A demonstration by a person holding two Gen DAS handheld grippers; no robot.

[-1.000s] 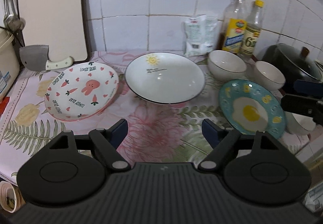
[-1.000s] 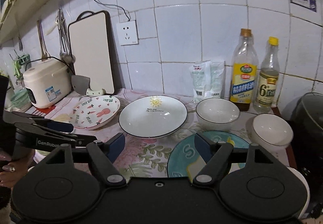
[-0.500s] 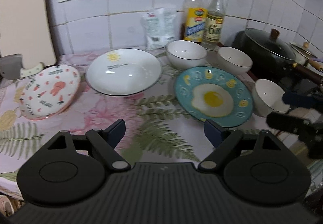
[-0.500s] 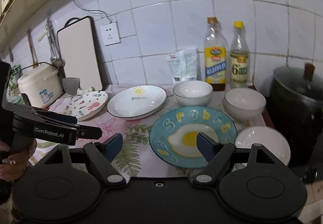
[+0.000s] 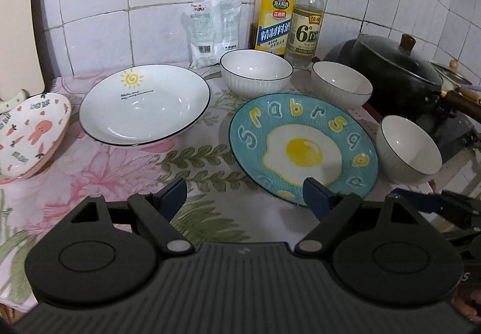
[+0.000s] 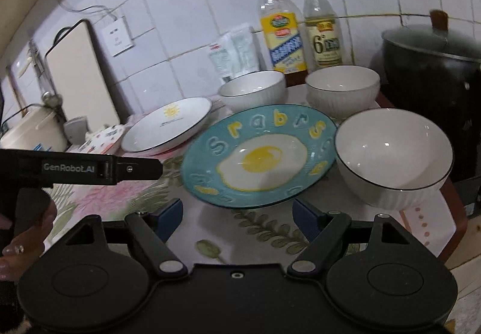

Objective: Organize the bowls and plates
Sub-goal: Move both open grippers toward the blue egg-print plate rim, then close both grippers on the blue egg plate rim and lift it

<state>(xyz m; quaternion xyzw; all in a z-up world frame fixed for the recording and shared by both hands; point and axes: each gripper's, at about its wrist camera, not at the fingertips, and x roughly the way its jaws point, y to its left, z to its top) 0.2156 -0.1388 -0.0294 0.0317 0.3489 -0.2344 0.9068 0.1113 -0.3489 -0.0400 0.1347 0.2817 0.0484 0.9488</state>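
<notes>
My left claw [image 5: 243, 194] and right claw [image 6: 237, 213] both hang released with nothing between their pads, low over the near edge of the flowered cloth [image 5: 120, 171], which I read as lining up for a first pick; nothing is stacked yet. From the left claw's view, going outward: the teal fried-egg plate [image 5: 303, 150] lies nearest at about one o'clock, its near rim just past my right pad, flat and easy to slide under. The pink bunny plate [image 5: 27, 138] sits at nine o'clock, tilted up on one side, and the white sun plate [image 5: 144, 105] at eleven. That makes three plates. Three white bowls: one [image 5: 409, 150] at three o'clock beside the teal plate, two [image 5: 255, 72] [image 5: 341, 84] at the back by two bottles [image 5: 275, 12].
</notes>
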